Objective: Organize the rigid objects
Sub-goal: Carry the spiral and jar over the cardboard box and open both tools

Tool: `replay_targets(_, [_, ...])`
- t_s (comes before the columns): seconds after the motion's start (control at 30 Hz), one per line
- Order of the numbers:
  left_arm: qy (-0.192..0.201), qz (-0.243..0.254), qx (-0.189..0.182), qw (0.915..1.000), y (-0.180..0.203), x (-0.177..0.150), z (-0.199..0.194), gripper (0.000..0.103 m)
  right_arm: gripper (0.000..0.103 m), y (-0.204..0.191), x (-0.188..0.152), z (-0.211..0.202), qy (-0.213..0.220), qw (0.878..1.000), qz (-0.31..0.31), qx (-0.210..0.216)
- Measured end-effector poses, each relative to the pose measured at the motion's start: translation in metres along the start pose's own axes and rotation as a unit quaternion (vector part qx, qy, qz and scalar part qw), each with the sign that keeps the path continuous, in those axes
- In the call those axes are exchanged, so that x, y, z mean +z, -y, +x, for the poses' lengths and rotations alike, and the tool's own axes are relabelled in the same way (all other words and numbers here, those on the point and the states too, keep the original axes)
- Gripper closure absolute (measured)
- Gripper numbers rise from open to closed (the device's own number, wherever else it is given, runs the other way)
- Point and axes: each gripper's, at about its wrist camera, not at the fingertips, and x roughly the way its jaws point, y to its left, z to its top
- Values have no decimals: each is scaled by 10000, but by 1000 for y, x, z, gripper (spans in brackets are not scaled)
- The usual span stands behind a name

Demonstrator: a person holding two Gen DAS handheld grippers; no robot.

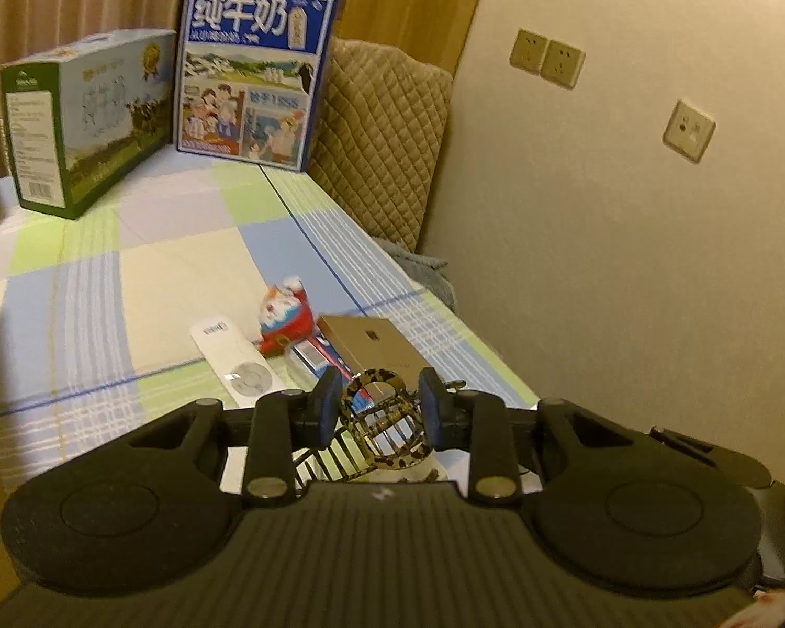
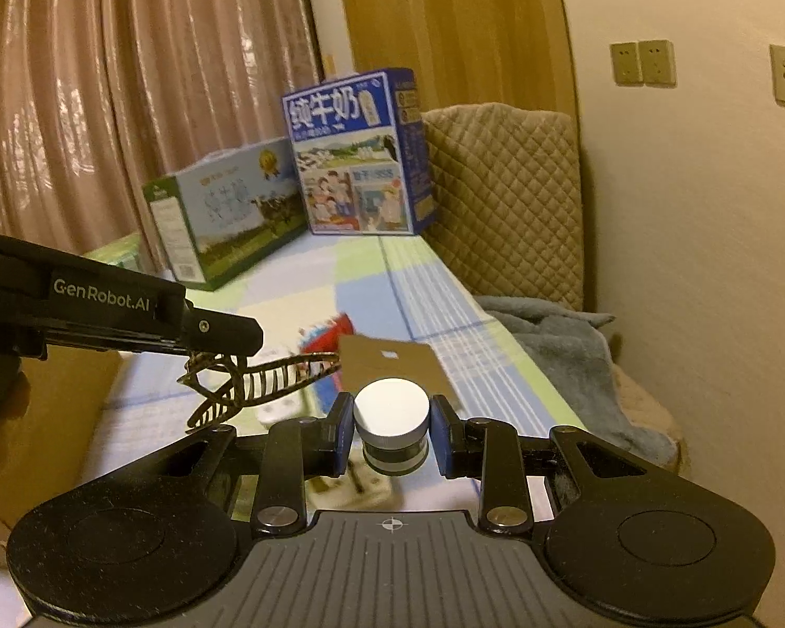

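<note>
- Left tool [image 1: 378,408] grips a tortoiseshell hair claw [image 1: 379,421]; only this view shows the white remote [image 1: 238,361] at 11 o'clock.
- Right tool [image 2: 391,432] clamps a silver-lidded jar [image 2: 391,426] above the bed [image 2: 439,282]; only here the claw [image 2: 256,384] appears side-on, at 10 o'clock.

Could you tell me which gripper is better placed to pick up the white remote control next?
Neither is free: left gripper holds the leopard-print hair claw, right gripper the silver-lidded jar. Left is probably nearer the white remote control.
</note>
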Motion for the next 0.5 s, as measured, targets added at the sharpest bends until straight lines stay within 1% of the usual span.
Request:
replay_targets(0.2, [216, -81, 232, 9995, -17, 22, -42, 77, 76, -23, 31, -11, 81, 9985, -245, 487])
replay_targets(0.3, [331, -164, 459, 9983, -32, 30, -71, 77, 76, -42, 47, -14, 80, 9961, -372, 793])
replay_targets(0.5, [435, -301, 995, 9936, -69, 32, -131, 77, 76, -98, 69, -17, 28, 9870, -581, 1496])
